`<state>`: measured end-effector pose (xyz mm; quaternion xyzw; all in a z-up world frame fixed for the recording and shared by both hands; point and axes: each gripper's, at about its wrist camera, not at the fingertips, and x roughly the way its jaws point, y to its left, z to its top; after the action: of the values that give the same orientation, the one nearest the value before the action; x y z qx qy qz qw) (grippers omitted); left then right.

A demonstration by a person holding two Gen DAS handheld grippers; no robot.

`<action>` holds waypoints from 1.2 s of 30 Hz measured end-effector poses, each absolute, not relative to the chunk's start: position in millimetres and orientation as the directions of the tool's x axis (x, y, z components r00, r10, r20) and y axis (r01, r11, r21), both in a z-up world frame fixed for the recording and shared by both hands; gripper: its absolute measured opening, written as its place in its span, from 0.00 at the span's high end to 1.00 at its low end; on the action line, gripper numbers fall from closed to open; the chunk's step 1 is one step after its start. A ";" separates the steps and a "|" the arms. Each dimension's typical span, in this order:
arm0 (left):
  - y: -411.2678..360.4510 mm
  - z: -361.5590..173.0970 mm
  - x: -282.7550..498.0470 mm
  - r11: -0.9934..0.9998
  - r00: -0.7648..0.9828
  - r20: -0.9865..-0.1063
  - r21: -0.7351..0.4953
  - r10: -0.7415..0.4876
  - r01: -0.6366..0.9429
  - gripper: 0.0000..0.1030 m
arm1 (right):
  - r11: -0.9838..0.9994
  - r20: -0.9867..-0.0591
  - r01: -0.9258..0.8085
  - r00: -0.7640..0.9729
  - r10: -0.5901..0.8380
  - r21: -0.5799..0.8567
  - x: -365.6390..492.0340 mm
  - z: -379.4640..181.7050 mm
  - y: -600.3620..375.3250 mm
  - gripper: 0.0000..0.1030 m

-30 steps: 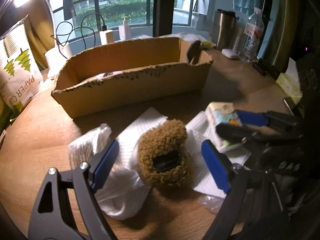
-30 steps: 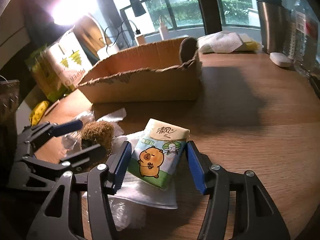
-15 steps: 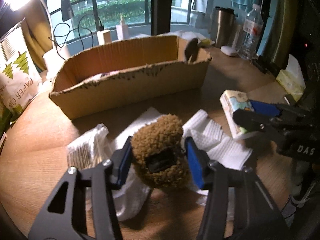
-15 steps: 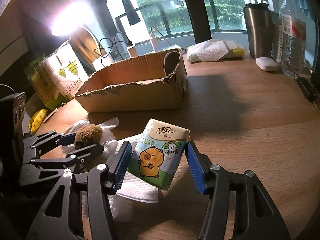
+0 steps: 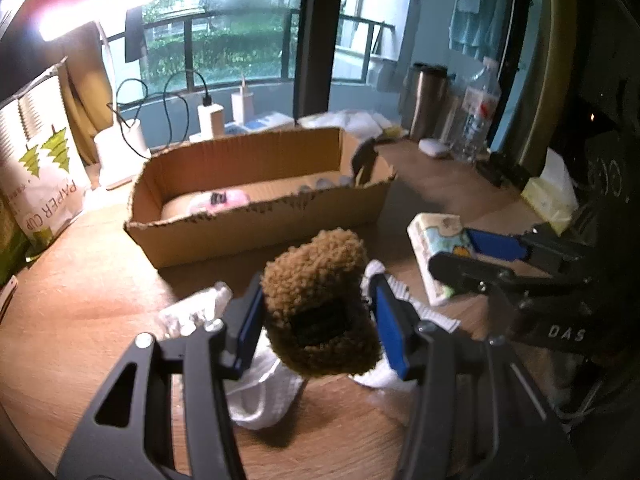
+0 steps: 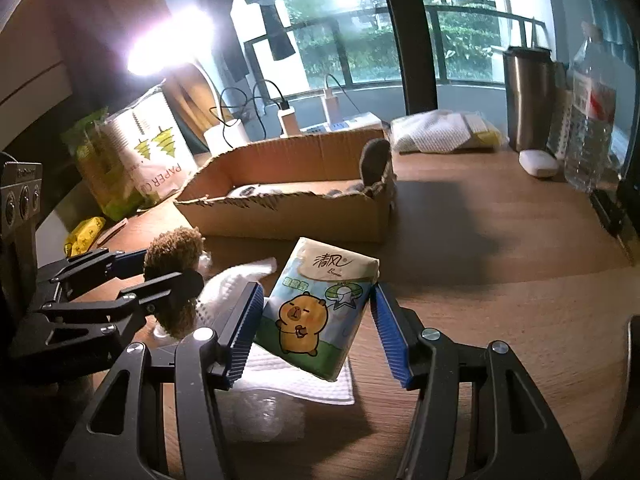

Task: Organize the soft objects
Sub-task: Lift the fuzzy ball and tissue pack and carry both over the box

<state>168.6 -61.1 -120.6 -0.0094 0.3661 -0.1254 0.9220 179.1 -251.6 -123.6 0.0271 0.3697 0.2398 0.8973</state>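
Note:
My left gripper (image 5: 318, 322) is shut on a fuzzy brown plush (image 5: 320, 300), lifted off the wooden table; the same plush (image 6: 174, 252) shows in the right wrist view between the left gripper's fingers (image 6: 132, 294). My right gripper (image 6: 316, 320) is shut on a tissue pack (image 6: 316, 304) printed with a cartoon capybara, also raised above the table. In the left wrist view that tissue pack (image 5: 436, 248) sits at the right. An open cardboard box (image 5: 260, 200) stands behind, with a pink item (image 5: 218, 200) inside.
White paper towels (image 5: 264, 396) and crinkled plastic (image 6: 256, 412) lie on the wooden table (image 6: 500, 280) under the grippers. A paper-cup bag (image 5: 40, 184), chargers with cables, a steel tumbler (image 6: 528, 100), a water bottle (image 6: 592, 116) and a tissue box (image 5: 552, 192) ring the table's back and sides.
The left gripper closed onto the brown plush and lifted it off the paper towel. The right gripper, holding the tissue pack throughout, also rose, and the box now looks farther and lower.

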 end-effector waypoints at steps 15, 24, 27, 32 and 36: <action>-22.3 -98.5 161.0 0.969 0.749 -0.614 -0.153 -0.247 0.194 0.50 | 0.881 -0.642 -0.442 0.629 0.439 0.169 174.4 -98.9 -223.5 0.43; 5.2 -82.9 171.1 0.972 0.784 -0.575 -0.165 -0.232 0.167 0.50 | 0.876 -0.625 -0.465 0.647 0.437 0.130 186.3 -77.9 -204.4 0.43; 13.4 -77.9 176.6 0.973 0.795 -0.563 -0.167 -0.226 0.158 0.50 | 0.873 -0.620 -0.472 0.651 0.437 0.120 191.3 -73.3 -197.4 0.43; 28.1 -71.8 186.7 0.975 0.812 -0.544 -0.176 -0.213 0.138 0.50 | 0.869 -0.621 -0.483 0.651 0.437 0.104 201.5 -70.2 -187.7 0.43; 36.3 -70.6 197.9 0.976 0.818 -0.538 -0.180 -0.202 0.123 0.50 | 0.867 -0.619 -0.489 0.652 0.437 0.097 211.9 -68.9 -182.1 0.43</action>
<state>197.9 36.3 -70.6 -0.0685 0.2890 -0.0855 0.9510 211.9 -182.1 -68.9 -0.0395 0.3300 0.2552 0.9080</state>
